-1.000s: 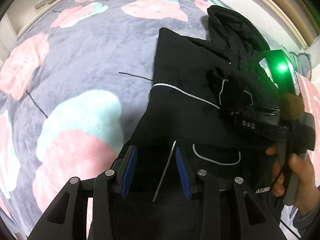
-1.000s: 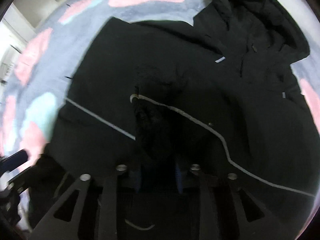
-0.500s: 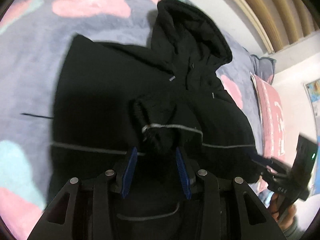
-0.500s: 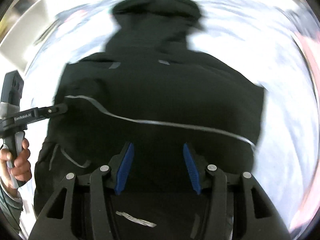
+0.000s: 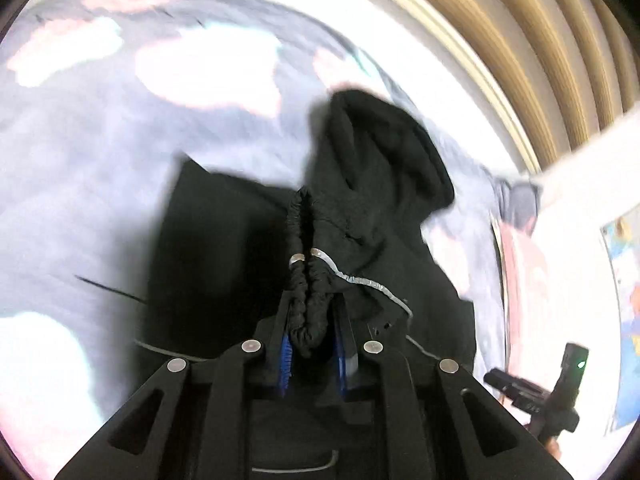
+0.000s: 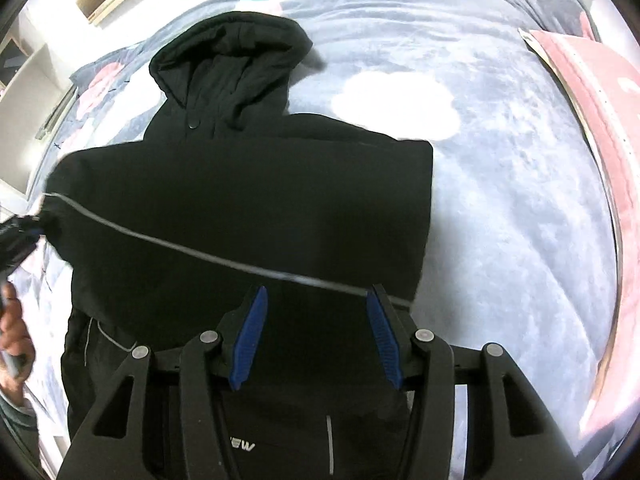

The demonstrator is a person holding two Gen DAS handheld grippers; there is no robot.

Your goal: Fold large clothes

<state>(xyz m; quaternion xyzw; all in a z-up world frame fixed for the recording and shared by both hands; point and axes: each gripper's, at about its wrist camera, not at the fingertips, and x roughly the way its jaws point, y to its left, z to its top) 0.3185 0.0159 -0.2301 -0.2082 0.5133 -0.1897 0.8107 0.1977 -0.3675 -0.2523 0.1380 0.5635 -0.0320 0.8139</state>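
A black hooded jacket (image 6: 248, 184) with thin reflective piping lies on the bed, hood (image 6: 228, 60) toward the far side. My left gripper (image 5: 310, 316) is shut on the elastic sleeve cuff (image 5: 304, 264) and holds it above the jacket body (image 5: 208, 248). In the right wrist view the left gripper (image 6: 16, 236) is at the far left, with the sleeve stretched across the jacket. My right gripper (image 6: 316, 332) is open and empty above the jacket's lower part. It also shows in the left wrist view (image 5: 532, 396) at the lower right.
The bed has a grey fleece blanket (image 6: 500, 184) with pink and mint flower shapes. A pink pillow (image 6: 592, 92) lies at the right edge. A beige curtain (image 5: 500, 32) hangs beyond the bed. White shelving (image 6: 28, 76) stands at the far left.
My left gripper has closed on the sleeve cuff and lifted it leftward across the jacket. My right gripper has let go, opened and drawn back to the jacket's lower edge.
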